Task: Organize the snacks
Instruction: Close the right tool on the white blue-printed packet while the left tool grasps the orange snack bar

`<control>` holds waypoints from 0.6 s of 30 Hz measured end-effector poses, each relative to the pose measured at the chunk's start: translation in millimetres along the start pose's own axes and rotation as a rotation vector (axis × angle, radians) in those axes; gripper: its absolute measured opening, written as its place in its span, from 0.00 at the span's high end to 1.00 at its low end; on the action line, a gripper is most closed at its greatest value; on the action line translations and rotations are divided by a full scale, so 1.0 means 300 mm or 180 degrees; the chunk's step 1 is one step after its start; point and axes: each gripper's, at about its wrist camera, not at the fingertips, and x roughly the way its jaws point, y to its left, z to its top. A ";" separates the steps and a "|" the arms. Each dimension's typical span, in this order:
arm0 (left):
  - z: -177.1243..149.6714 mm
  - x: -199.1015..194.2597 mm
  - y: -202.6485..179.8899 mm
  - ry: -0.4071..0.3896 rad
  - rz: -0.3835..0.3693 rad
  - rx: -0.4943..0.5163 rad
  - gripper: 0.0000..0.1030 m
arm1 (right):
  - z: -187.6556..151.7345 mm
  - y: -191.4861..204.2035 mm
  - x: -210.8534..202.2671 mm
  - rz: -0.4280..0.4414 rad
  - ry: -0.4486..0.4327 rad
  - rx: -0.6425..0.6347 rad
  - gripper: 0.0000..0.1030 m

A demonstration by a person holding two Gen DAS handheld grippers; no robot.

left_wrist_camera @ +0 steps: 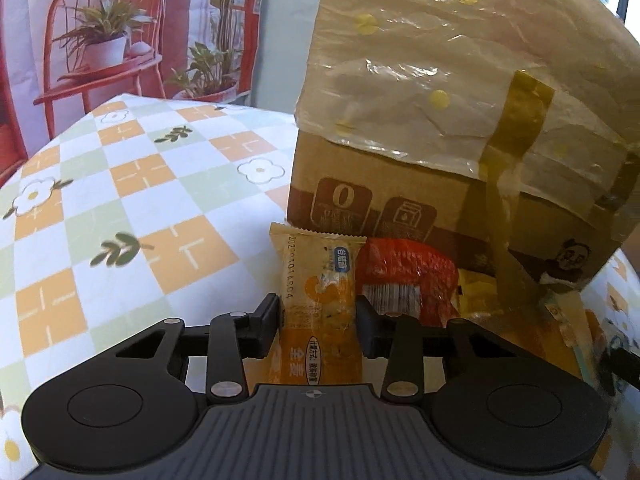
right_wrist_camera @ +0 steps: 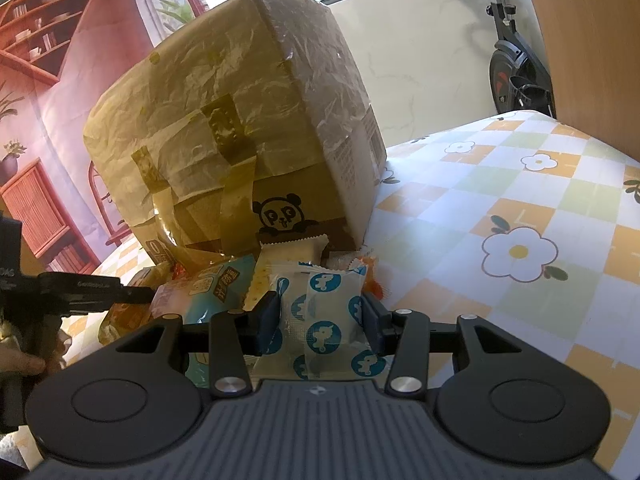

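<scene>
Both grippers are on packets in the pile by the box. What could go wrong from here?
1. The left gripper pinches the orange packet across its soft wrapper, so it may slip or crush.
2. The right gripper holds the blue-patterned packet, which lies among other snacks; lifting may drag neighbours along.
3. The cardboard box stands right behind the pile, so a forward swing could hit it.

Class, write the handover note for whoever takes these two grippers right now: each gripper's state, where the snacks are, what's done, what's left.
Left gripper: shut on an orange packet, at the pile's left edge.
Right gripper: shut on a white packet with blue circles, at the pile's right edge.
The other snacks, among them a red packet and a light blue packet, lie heaped on the tablecloth against the taped box.
Done: two packets gripped; none sorted that I can see.
Left: place both, then work through the heap.
</scene>
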 end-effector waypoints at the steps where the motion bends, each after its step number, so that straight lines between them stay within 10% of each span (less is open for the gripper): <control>1: -0.008 -0.010 0.004 0.0002 -0.0009 -0.0025 0.59 | 0.000 0.000 0.000 0.0001 0.0000 0.0003 0.54; 18: -0.057 -0.082 0.031 -0.0043 -0.0126 -0.0177 0.59 | -0.001 -0.007 -0.011 -0.0012 -0.0037 0.0060 0.55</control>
